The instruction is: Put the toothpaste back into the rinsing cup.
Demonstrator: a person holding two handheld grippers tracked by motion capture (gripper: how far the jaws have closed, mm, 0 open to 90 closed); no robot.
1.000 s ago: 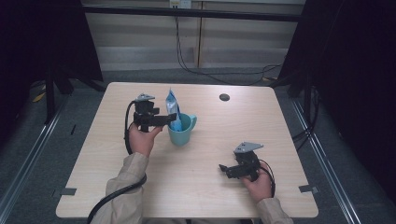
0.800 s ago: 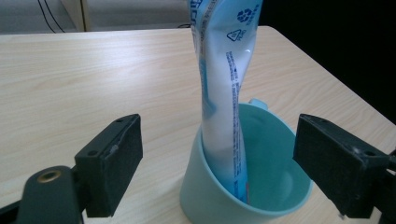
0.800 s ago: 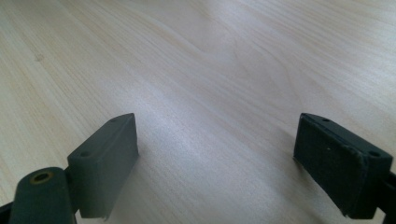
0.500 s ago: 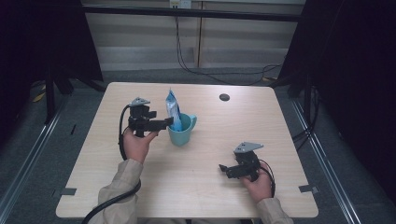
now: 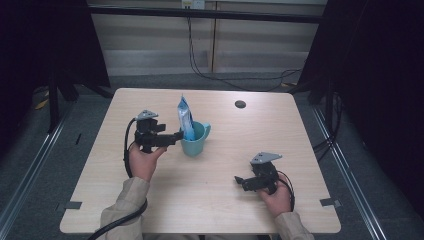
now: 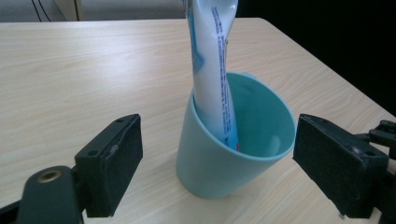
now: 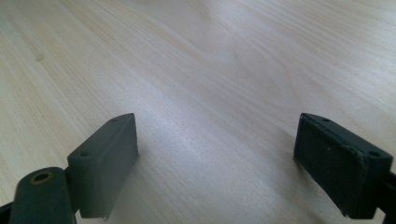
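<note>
Left tool (image 5: 176,136) pulled back w/ jaws wide, empty; tube (image 5: 185,117) stands in cup (image 5: 196,141) mid-table (image 5: 210,210). Right tool (image 5: 241,180) open, idle. Placement looks done; only retreat left.

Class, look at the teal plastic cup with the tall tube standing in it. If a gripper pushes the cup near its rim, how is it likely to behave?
The teal plastic cup may tip: the white-and-blue soft tube rises well above its rim and leans to one side. It probably slides easily on the smooth wooden table. The open left gripper has room to straddle it.
</note>
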